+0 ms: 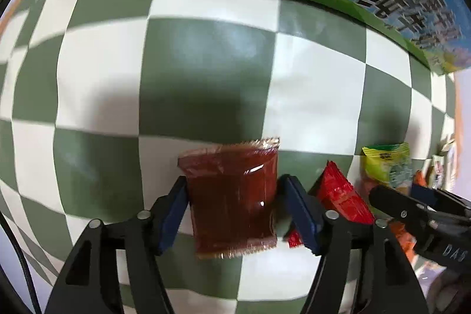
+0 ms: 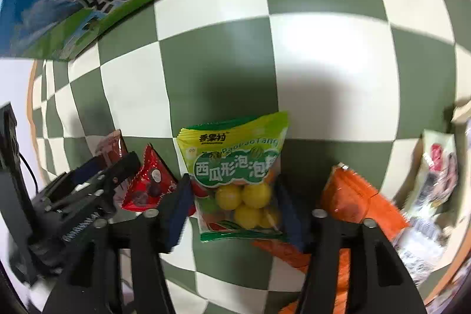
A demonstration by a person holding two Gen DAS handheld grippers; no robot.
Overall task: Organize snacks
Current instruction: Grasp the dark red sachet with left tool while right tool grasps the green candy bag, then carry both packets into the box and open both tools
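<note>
Left claw (image 1: 231, 206) grips the dark red jelly pack (image 1: 232, 199), jaws half open. Right claw (image 2: 232, 206) grips the green candy bag (image 2: 235, 164), lifted off the checkered cloth (image 2: 323, 55).

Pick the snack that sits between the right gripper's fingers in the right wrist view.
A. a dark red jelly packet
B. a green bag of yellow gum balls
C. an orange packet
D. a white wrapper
B: the green bag, with yellow balls showing through its clear window, lies between the two fingers of the right gripper; the orange packet lies outside them.
</note>
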